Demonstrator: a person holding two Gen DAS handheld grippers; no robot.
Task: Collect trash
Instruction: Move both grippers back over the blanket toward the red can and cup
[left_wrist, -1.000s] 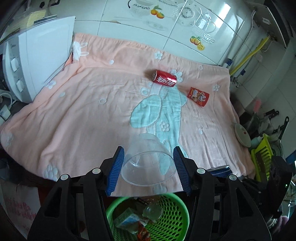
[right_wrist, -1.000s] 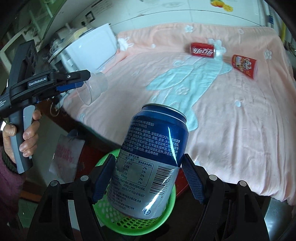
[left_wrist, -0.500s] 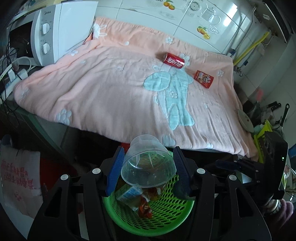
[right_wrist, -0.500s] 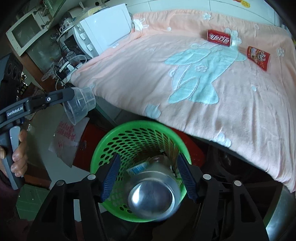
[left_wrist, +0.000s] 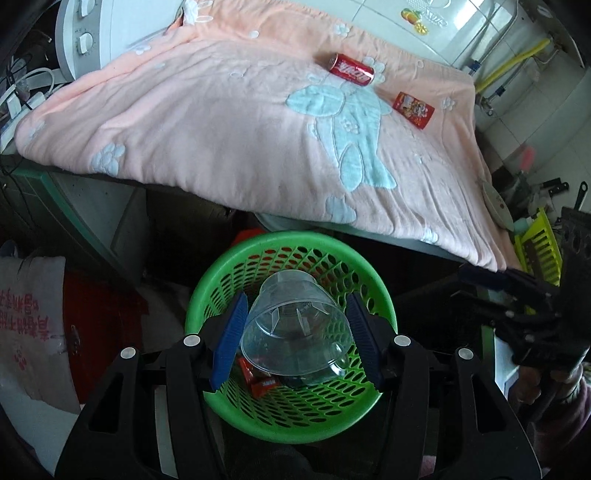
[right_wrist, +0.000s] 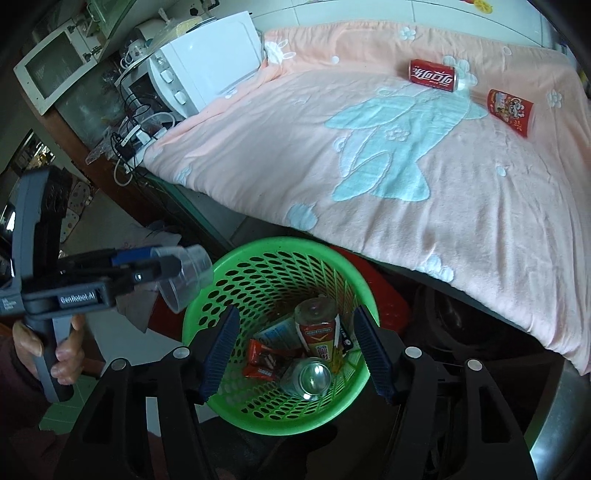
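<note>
My left gripper (left_wrist: 295, 341) is shut on a clear plastic cup (left_wrist: 291, 325) and holds it over the green mesh basket (left_wrist: 229, 266); from the right wrist view the cup (right_wrist: 186, 277) hangs at the basket's left rim (right_wrist: 258, 245). My right gripper (right_wrist: 295, 349) is open and empty above the basket. A blue can (right_wrist: 308, 376) lies bottom-up inside with a bottle (right_wrist: 317, 325) and red wrappers (right_wrist: 260, 360). A red cola can (right_wrist: 432, 74) and a red cup (right_wrist: 509, 110) lie on the pink blanket (right_wrist: 369, 155).
A white microwave (right_wrist: 207, 74) stands at the blanket's far left with cables (right_wrist: 136, 136) beside it. A white bag (left_wrist: 29, 325) hangs left of the basket. A yellow-green dish rack (left_wrist: 539, 247) and knives are at the right.
My right gripper opened and dropped the blue can into the basket. My left gripper carried the clear cup off the blanket's edge and down over the basket.
</note>
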